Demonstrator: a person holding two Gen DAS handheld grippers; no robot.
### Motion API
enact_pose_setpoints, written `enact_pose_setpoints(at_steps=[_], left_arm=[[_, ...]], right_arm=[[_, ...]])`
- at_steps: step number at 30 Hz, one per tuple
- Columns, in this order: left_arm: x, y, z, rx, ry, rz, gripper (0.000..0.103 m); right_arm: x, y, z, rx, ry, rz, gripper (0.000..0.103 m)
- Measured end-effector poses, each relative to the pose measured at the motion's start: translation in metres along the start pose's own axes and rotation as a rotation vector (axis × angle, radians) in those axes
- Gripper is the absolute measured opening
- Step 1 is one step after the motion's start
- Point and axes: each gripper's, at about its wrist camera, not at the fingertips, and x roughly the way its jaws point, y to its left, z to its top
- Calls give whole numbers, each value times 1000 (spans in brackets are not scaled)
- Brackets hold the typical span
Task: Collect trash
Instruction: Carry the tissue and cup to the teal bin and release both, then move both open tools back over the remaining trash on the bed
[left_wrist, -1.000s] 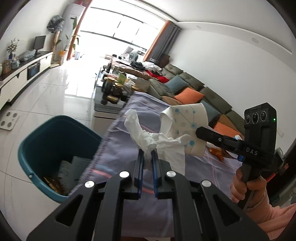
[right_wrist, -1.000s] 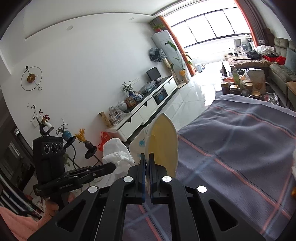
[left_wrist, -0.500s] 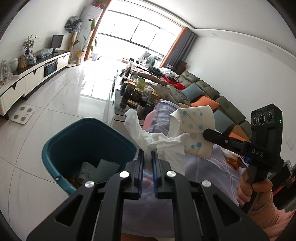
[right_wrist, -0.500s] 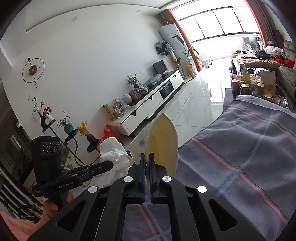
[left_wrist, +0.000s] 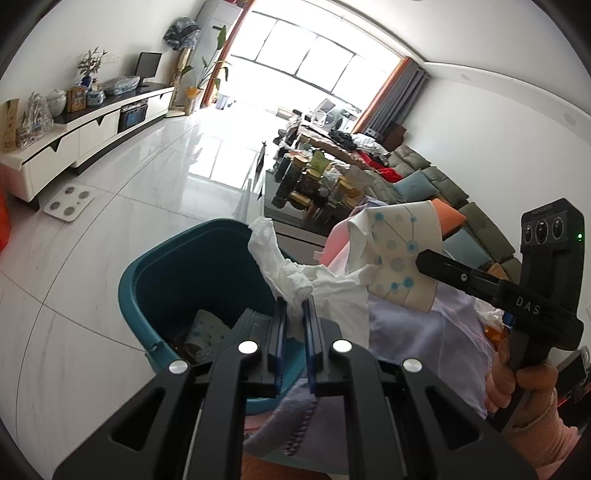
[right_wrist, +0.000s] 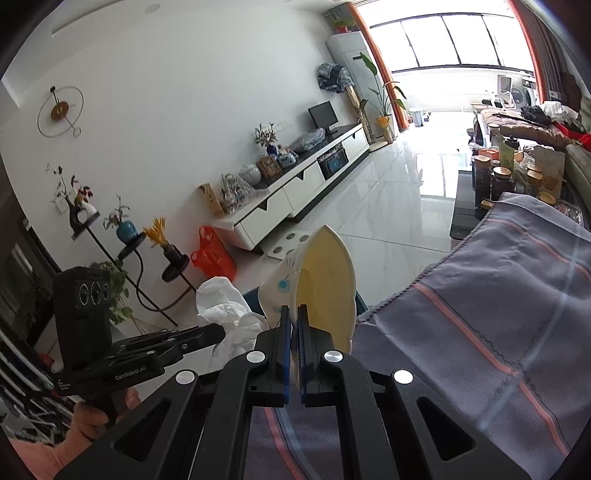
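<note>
Bin (left_wrist: 177, 266) only in L view; L gripper (left_wrist: 294, 312) pinches tissue (left_wrist: 325, 291), R gripper (right_wrist: 291, 319) pinches cup (right_wrist: 325, 280)

A crumpled white tissue (left_wrist: 321, 284) and a flattened dotted paper cup (left_wrist: 402, 254) hang above the teal bin (left_wrist: 155, 280).

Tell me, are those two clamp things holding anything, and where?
Left gripper pinches a crumpled white tissue at its lower end; right gripper pinches a flattened paper cup by its edge.
</note>
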Motion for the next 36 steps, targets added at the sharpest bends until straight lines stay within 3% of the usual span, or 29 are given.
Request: enact_pose_setpoints(at_steps=[19, 21, 27, 36], left_arm=[[34, 36, -3, -90, 58, 94, 12], [38, 37, -4, -100, 64, 95, 18], [50, 44, -7, -113, 81, 101, 28], [46, 28, -7, -64, 49, 79, 31]], right_arm=[[72, 18, 9, -54, 144, -73, 7], [75, 19, 7, -49, 149, -74, 7], [68, 11, 7, -22, 136, -63, 7], [29, -2, -1, 21, 79, -30, 16]])
